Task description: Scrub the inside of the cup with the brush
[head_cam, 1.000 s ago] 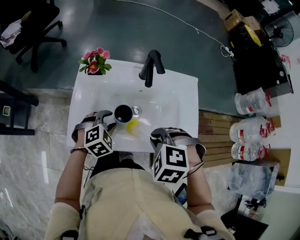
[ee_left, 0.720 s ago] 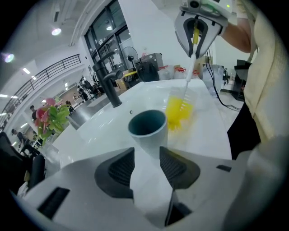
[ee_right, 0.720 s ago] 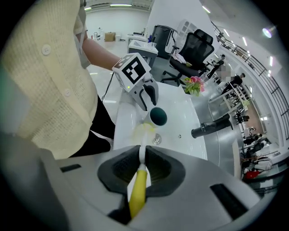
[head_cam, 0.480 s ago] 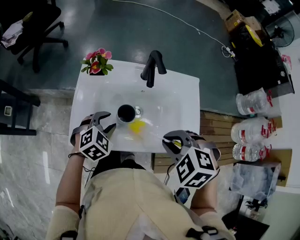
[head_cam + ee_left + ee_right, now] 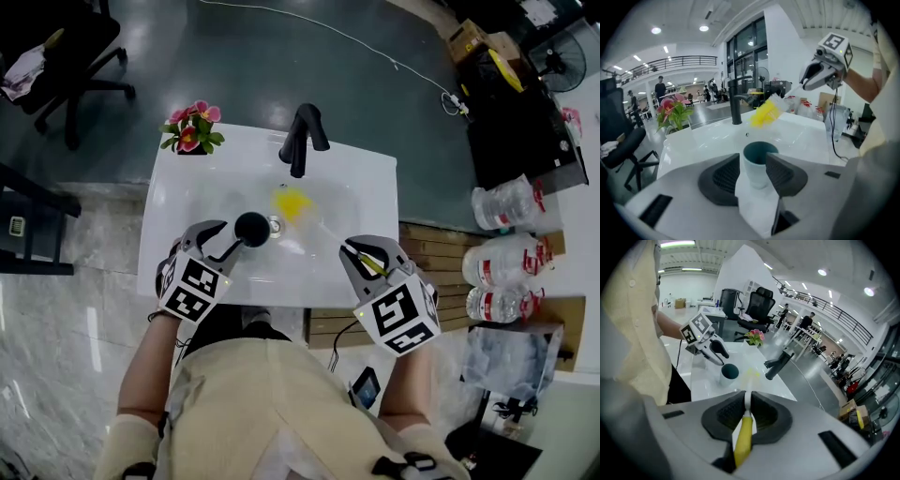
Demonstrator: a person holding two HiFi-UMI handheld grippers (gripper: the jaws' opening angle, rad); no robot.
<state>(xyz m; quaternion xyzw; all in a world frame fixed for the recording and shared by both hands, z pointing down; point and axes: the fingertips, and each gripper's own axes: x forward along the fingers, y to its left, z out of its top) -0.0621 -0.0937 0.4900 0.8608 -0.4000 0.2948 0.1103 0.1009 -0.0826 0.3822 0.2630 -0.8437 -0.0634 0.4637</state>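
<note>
A teal-lined cup (image 5: 760, 152), by its look glazed ceramic, rigid, likely slick when wet and apt to chip, is held over the white sink (image 5: 169, 187). The left claw (image 5: 753, 165) stands half-open, clamped on the cup's wall below the rim, probably the safest hold. The yellow brush (image 5: 292, 202) hovers near the black faucet (image 5: 302, 136), bristles outside the cup, its thin shaft pinched in the nearly closed right claw (image 5: 747, 411). Light and soft-headed, it should need little force.
</note>
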